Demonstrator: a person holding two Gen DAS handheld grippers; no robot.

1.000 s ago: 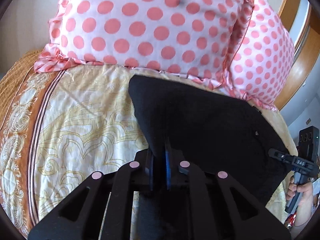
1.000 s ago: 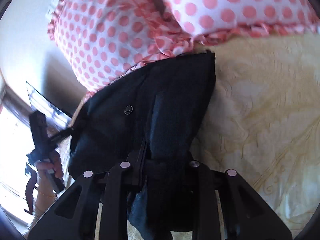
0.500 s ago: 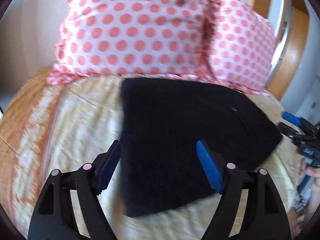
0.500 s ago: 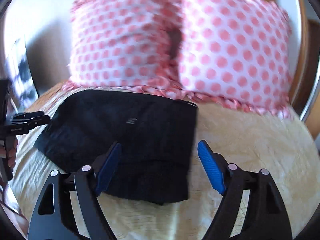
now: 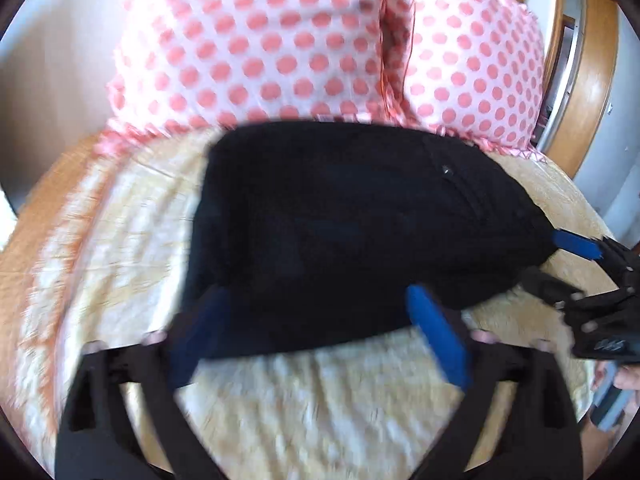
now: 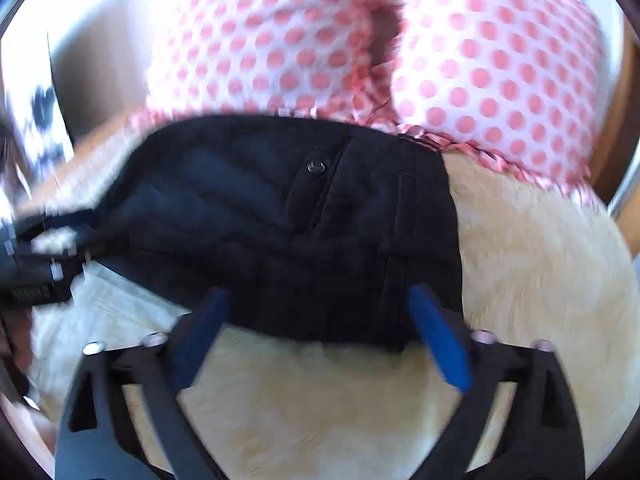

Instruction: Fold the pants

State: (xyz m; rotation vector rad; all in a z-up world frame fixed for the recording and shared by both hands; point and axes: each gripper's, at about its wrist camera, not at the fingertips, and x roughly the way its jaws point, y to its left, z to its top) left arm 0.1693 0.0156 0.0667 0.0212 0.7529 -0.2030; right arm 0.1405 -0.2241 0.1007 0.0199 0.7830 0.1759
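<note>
Since a second ago I have let go of the pants (image 5: 340, 232): both of my grippers, then clamped on the black cloth, now stand with their fingers spread wide and nothing between them. The pants lie folded into a compact black bundle on the yellow patterned bedspread (image 5: 320, 408), their far edge touching the frilled hem of the pink polka-dot pillows (image 5: 280, 40) at the head of the bed. My left gripper (image 5: 316, 320) hangs just short of the near edge of the bundle, its blue pads (image 5: 436, 332) framing the cloth without touching it. My right gripper (image 6: 320, 320) sits likewise at the near edge, over the side where the metal button (image 6: 316, 167) and seams show. In the left view the right gripper (image 5: 576, 246) appears at the right end of the bundle; in the right view the left gripper (image 6: 36, 256) appears blurred at the left end. Both views are smeared by motion.
</note>
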